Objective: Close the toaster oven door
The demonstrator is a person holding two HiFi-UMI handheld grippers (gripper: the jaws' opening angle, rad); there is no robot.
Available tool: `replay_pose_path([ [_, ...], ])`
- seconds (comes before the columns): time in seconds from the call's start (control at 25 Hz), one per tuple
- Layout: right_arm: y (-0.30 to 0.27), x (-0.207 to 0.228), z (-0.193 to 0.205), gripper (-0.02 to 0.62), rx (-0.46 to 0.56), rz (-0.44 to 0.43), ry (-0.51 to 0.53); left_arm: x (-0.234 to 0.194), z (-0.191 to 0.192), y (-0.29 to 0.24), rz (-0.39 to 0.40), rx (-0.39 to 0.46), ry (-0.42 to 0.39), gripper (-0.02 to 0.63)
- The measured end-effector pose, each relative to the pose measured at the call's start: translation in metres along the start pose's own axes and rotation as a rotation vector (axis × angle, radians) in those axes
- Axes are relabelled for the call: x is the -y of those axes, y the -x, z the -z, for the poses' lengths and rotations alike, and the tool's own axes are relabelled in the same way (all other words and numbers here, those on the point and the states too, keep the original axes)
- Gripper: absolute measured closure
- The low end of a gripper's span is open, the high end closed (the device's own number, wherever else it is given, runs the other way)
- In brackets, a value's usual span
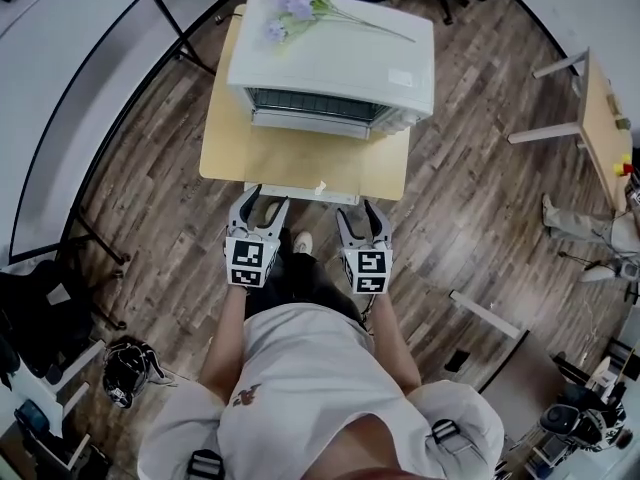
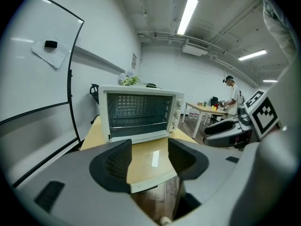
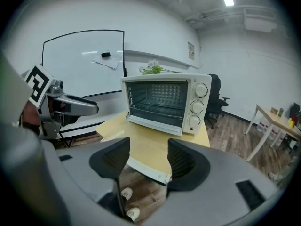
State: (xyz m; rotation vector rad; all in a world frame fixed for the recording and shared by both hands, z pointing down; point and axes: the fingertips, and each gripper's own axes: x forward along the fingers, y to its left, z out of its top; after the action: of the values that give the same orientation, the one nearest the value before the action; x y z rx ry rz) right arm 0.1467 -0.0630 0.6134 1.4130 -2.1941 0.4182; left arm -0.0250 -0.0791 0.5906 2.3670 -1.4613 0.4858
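**A:** Where was the oven found?

**B:** The toaster oven (image 1: 330, 63) was set at the back of the small wooden table (image 1: 228, 153). The door (image 3: 155, 126) was read as dropped open. The racks were seen bare, and a white slab was seen jutting out below the opening.

**A:** And the claws?

**B:** The left gripper (image 1: 265, 204) and right gripper (image 1: 358, 213) were held side by side just short of the table's front edge, well apart from the door. Both sets of jaws were spread, with nothing gripped. They were probably kept low so the door could be reached from underneath and pushed up.

**A:** Anything unclear?

**B:** No door handle could be made out. The white strip (image 1: 300, 193) on the table's front edge was not identified. The hinge was hidden in every view.
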Motion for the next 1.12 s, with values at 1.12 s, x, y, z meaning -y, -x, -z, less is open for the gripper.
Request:
replay_pose_path([
  [1.12, -0.058, 0.023, 0.121, 0.307, -0.235, 0.053, -0.006, -0.05, 0.138, -0.045, 0.016, -0.25, 0.008, 0.231],
])
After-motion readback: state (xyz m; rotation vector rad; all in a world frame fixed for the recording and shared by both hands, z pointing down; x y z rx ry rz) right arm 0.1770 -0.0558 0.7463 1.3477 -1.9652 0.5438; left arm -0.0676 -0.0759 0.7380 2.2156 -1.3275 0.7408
